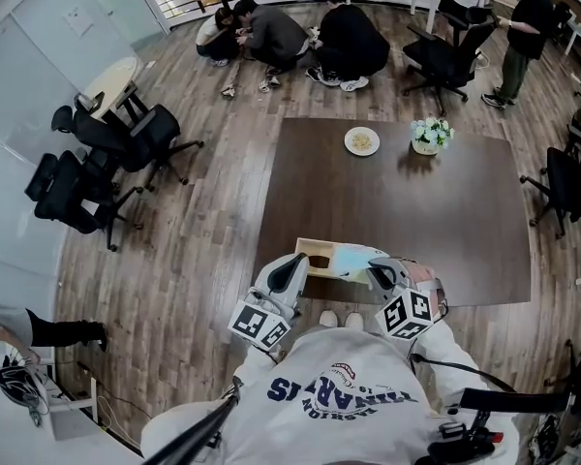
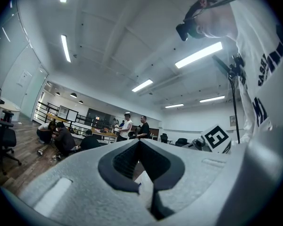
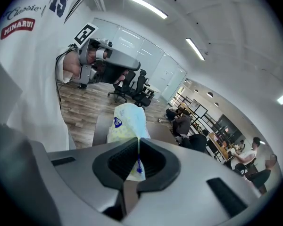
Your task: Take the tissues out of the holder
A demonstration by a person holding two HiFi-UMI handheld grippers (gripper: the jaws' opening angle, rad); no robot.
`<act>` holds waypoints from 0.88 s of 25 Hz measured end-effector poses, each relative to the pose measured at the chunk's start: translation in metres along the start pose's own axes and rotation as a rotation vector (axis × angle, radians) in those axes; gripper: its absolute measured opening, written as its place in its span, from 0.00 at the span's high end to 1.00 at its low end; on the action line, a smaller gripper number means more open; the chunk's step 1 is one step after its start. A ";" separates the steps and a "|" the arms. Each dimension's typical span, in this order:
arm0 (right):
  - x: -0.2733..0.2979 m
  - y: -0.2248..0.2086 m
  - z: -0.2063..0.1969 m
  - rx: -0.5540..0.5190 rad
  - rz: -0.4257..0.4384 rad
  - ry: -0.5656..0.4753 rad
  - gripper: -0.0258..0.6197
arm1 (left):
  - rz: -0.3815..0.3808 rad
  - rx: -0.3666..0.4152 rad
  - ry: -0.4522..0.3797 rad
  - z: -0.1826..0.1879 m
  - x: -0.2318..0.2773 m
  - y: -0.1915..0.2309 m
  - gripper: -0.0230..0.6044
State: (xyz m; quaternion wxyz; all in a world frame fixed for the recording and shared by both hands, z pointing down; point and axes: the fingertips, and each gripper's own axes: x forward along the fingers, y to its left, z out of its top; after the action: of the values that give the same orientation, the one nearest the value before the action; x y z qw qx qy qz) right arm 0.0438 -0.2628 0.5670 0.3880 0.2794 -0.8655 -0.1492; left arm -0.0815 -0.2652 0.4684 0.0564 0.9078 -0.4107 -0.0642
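Tissues (image 3: 126, 121) pinched by one end in the right tongs (image 3: 137, 160).
Soft pack, pale yellow-white wrap with a blue mark, over the wooden holder (image 1: 315, 258) at the table (image 1: 397, 201) edge; left tongs (image 2: 140, 144) closed together.

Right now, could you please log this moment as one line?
left gripper: shut on wooden holder | right gripper: shut on tissue pack, held above it

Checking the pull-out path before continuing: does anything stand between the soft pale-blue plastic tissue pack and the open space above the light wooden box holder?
Nothing visible does. The right gripper is shut on the pale-blue plastic tissue pack, and only open air and the dark brown table show around it.
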 end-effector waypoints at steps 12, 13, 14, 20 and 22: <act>0.049 0.012 -0.081 0.024 0.044 0.122 0.94 | 0.023 -0.003 0.004 -0.003 -0.013 0.002 0.96; 0.057 0.016 -0.092 0.022 0.057 0.136 0.94 | 0.027 -0.003 0.005 -0.003 -0.015 0.003 0.96; 0.065 0.019 -0.103 0.019 0.069 0.148 0.94 | 0.031 -0.002 0.006 -0.003 -0.016 0.003 0.96; 0.119 0.044 -0.171 -0.012 0.141 0.229 0.94 | 0.061 0.001 0.014 -0.004 -0.026 0.011 0.96; 0.134 0.053 -0.190 -0.010 0.157 0.242 0.94 | 0.070 0.003 0.013 -0.003 -0.030 0.012 0.96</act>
State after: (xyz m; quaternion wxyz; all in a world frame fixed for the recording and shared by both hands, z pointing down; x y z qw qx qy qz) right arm 0.0955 -0.3089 0.7953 0.5015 0.2248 -0.8308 -0.0880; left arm -0.1090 -0.2505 0.4756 0.0602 0.8933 -0.4420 -0.0555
